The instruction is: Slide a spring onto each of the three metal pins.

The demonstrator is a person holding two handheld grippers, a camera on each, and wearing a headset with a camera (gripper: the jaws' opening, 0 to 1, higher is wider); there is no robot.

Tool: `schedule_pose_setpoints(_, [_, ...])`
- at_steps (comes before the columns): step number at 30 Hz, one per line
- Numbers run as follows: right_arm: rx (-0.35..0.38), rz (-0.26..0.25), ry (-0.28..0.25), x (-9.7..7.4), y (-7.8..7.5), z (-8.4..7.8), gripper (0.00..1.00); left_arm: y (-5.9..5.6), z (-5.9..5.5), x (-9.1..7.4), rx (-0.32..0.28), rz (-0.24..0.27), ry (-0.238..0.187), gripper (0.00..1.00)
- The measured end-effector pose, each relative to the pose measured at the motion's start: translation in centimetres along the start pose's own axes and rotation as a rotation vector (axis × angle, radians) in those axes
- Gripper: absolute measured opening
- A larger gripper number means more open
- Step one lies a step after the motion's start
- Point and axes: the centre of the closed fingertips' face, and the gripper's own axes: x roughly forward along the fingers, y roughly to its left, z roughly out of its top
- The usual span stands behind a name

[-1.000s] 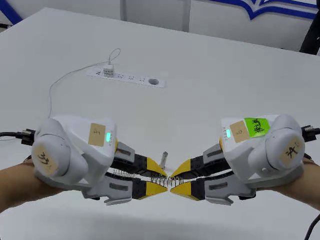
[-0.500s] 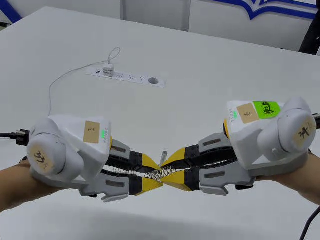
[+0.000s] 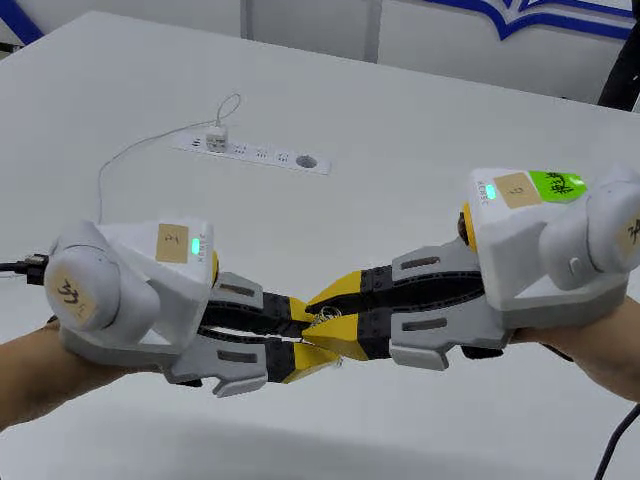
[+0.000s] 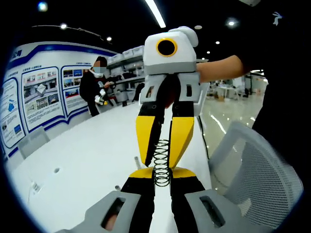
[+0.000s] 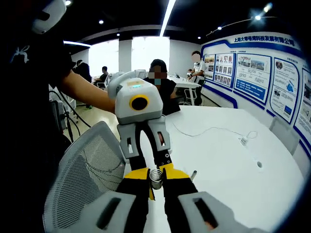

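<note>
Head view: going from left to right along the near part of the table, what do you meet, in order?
Black plug → left gripper → right gripper → black cord. The spring sits where the gripper tips cross, so it is left out.

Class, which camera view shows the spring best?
The left gripper view: the spring lies side-on, its coils distinct, between the jaws. The right gripper view shows the spring end-on; the head view shows a few coils among the yellow jaw tips.
</note>
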Motion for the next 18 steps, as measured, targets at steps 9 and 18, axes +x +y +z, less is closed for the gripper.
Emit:
schedule_pose_setpoints(9, [0.048,-0.014,-0.008,0.4,-0.2,0.3,0.11,0.1,-0.1,-0.7,-0.122,0.001,-0.017,0.12])
schedule_pose_setpoints(18, [0.052,-0.06,-0.009,-0.2,-1.2,0.7,0.11,-0.2,-0.6,-0.9,-0.135,0.013,-0.003,0.25])
